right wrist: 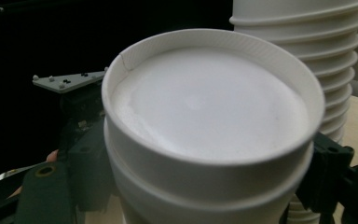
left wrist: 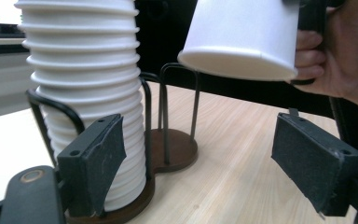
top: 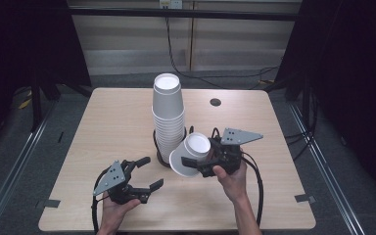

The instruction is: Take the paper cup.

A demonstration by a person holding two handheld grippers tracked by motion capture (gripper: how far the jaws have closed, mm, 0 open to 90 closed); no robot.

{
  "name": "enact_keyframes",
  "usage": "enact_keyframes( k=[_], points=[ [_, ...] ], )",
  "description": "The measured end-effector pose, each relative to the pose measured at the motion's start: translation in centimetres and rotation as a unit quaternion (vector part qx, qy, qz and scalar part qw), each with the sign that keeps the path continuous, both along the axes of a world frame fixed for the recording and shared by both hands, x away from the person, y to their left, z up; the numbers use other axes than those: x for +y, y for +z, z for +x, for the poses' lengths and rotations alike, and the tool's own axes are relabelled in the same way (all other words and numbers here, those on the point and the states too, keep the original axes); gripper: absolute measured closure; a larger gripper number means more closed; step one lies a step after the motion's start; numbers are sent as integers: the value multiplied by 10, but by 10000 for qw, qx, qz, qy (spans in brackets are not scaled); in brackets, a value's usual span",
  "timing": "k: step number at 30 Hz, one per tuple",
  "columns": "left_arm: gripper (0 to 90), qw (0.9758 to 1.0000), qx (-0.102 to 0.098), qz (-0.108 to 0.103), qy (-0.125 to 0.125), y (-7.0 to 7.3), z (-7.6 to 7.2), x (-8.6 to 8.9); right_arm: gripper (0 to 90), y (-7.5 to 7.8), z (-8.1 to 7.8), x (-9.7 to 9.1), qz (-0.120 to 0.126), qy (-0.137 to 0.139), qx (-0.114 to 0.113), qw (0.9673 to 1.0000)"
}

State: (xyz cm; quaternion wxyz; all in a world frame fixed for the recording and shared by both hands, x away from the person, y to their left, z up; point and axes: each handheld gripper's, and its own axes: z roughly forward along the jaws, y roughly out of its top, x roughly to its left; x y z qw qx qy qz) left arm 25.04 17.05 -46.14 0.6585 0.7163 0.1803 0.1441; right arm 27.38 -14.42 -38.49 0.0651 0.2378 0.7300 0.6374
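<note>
Wooden table (top: 117, 132), dark curtains (top: 357, 73), grey floor (top: 10, 147)

No readable text or label seems to appear on anything here.

A plain white cup (top: 190, 154) is showing against black tongs (top: 196, 164). The stacked cups (top: 168, 117) are gleaming white in a dark brown wire holder (left wrist: 175, 149), all resting on the pale wood-grain worktop (top: 112, 127).

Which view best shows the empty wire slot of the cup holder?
The left gripper view: the empty wire slot stands unobstructed beside the cup stack. In the high view the held cup hides most of it.
</note>
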Motion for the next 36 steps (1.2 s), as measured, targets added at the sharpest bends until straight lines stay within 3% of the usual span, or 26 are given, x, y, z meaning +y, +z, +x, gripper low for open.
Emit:
enact_keyframes(
  k=[4,22,29,36],
  points=[
    [156,9998,-109,35,-134,3,-2,-4,211,-4,-2,5,-29,83,22,10000],
    [155,9981,-75,104,-602,6,0,-15,211,-26,-2,26,-162,313,277,9990],
    [140,9969,7,217,-759,5,5,-28,211,-34,-1,31,-35,424,393,9983],
    [99,9956,94,305,-877,2,11,-41,211,-39,-2,36,-56,496,439,9978]
  ],
)
